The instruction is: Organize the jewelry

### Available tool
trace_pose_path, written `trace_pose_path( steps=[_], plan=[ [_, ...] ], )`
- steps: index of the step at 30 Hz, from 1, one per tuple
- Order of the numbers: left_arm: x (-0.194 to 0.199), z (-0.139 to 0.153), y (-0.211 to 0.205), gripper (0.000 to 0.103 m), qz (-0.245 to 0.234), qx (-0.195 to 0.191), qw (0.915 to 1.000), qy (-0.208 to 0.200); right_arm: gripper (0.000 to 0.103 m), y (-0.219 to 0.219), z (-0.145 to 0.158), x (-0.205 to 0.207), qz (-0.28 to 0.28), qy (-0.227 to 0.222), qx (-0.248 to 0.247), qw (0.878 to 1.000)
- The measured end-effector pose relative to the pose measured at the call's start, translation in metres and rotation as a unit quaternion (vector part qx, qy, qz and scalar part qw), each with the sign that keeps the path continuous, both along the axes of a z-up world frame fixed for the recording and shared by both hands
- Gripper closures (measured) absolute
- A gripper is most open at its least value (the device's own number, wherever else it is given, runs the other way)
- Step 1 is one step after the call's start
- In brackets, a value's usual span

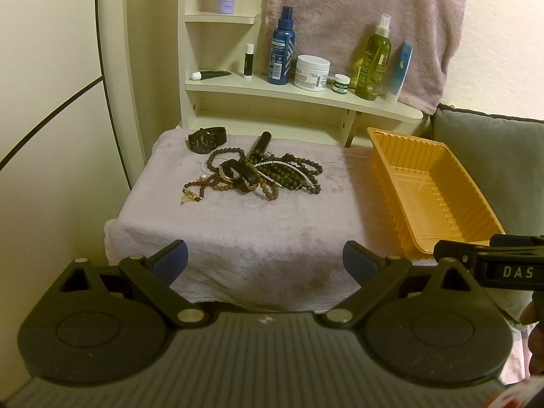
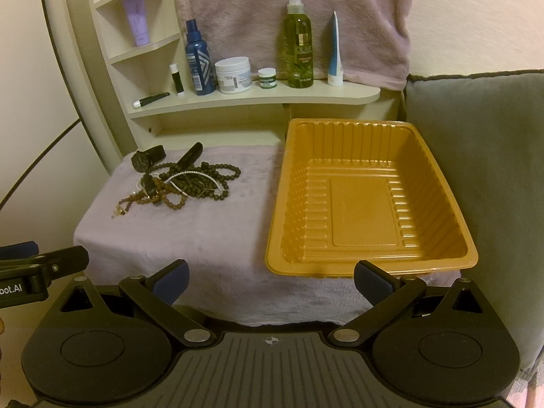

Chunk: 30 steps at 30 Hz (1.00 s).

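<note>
1. The left gripper (image 1: 265, 258) is spread wide, holding nothing, hanging over the near edge of the pink towel (image 1: 238, 238).
2. The right gripper (image 2: 272, 280) is likewise spread and empty, its right finger just at the near rim of the orange tray (image 2: 370, 268).
3. The jewelry pile (image 1: 255, 173), beads, a pearl strand and a watch tangled together, lies on the towel well left of the tray, far ahead of both grippers.
4. A black watch (image 1: 206, 140) sits just behind the pile, farther from the tray.
</note>
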State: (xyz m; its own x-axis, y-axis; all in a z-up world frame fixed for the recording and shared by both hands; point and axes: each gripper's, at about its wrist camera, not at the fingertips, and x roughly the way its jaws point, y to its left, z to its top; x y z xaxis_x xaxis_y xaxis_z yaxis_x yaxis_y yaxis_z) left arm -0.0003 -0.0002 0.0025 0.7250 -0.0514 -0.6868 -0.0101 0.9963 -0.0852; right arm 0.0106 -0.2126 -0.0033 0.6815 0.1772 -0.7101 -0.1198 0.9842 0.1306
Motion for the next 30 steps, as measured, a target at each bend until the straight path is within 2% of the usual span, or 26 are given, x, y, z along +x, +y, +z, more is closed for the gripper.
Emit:
trace_pose_path(
  steps=[30],
  plan=[
    [0.0, -0.0003, 0.0007, 0.006, -0.001, -0.002, 1.0, 0.0, 0.0, -0.0094, -0.0026, -0.0002, -0.007, -0.001, 0.004, 1.0]
  ],
)
